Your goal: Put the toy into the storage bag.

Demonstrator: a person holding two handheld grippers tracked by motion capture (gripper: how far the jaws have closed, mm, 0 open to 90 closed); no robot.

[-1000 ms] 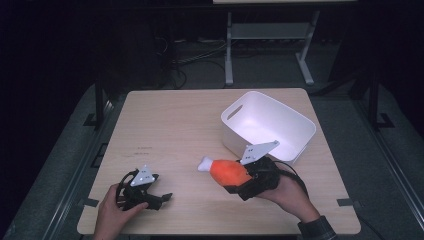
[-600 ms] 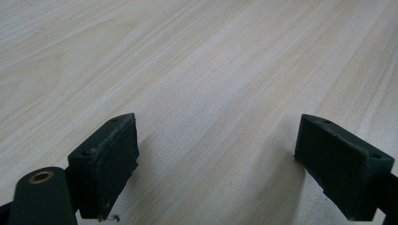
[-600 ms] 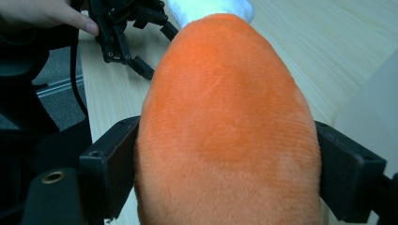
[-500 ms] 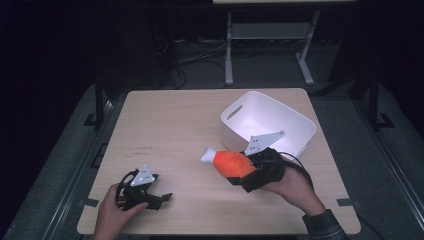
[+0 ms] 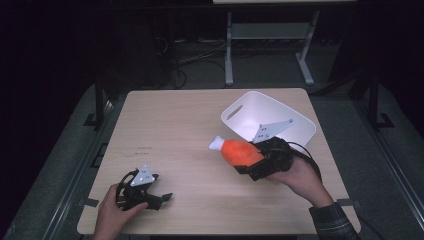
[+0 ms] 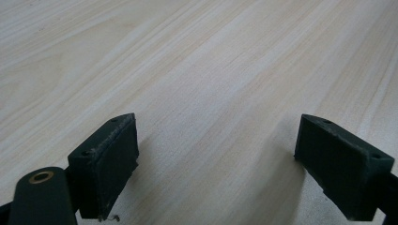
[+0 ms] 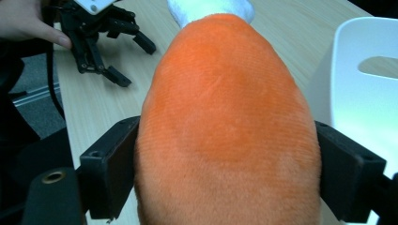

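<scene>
Near left: the left gripper (image 5: 161,198) was seen resting low at the near-left of the table (image 5: 170,130), held by the left hand (image 5: 111,215). In the left gripper view its jaws stood wide apart w/ nothing but bare wood grain between them; no object was engaged.

Near right: the right gripper (image 5: 248,161) was held by the right hand (image 5: 300,176), raised clear of the tabletop. Its jaws were clamped on the orange plush toy (image 5: 241,152), one pad on each flank, as was shown close up in the right gripper view, where the toy (image 7: 225,126) bulged between the pads. The toy's white tip (image 5: 217,144) was pointed left, away from the hand.

Mid-far right: the white bin (image 5: 295,125) was seen just beyond the right gripper, its rim close to the gripper's grey plate; its interior appeared empty as far as visible.

Progress (judged): pick-up was taken as done, i.e. toy gripped and off the table. The toy was not yet over the bin's opening. Left to do: transfer over the rim, release into the bin, withdrawal. Approx. halfway.
</scene>
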